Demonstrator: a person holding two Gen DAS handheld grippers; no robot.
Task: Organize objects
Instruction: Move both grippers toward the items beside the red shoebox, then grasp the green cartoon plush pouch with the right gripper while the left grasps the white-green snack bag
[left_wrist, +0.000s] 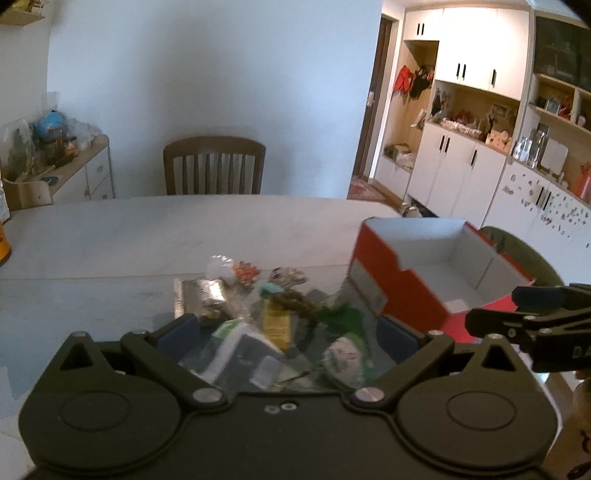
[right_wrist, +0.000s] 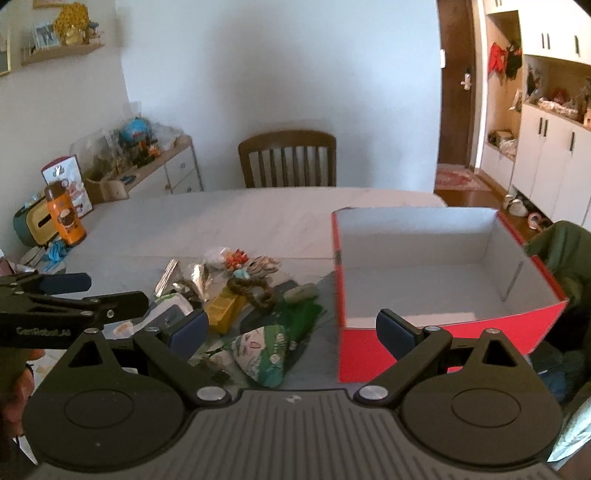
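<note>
A heap of small objects lies on the pale table (right_wrist: 258, 210): a yellow carton (right_wrist: 223, 308), a brown braided cord (right_wrist: 251, 290), a green-and-white pouch (right_wrist: 264, 350), a silver foil packet (right_wrist: 184, 277) and an orange trinket (right_wrist: 236, 258). To its right stands an open red box (right_wrist: 424, 332) whose white inside shows nothing in it. My right gripper (right_wrist: 291, 332) hovers open over the pouch. My left gripper (left_wrist: 286, 336) is open above the same heap (left_wrist: 273, 321) and holds nothing. The red box (left_wrist: 391, 291) shows to its right. Each gripper appears in the other's view, the left gripper (right_wrist: 118, 291) and the right gripper (left_wrist: 491, 308).
A wooden chair (right_wrist: 288, 158) stands at the table's far side. An orange bottle (right_wrist: 64, 216) and a tissue holder (right_wrist: 31, 221) sit at the far left. A green-draped chair (right_wrist: 565, 251) is right of the box. A sideboard (left_wrist: 92, 170) and cabinets (left_wrist: 454, 170) line the walls.
</note>
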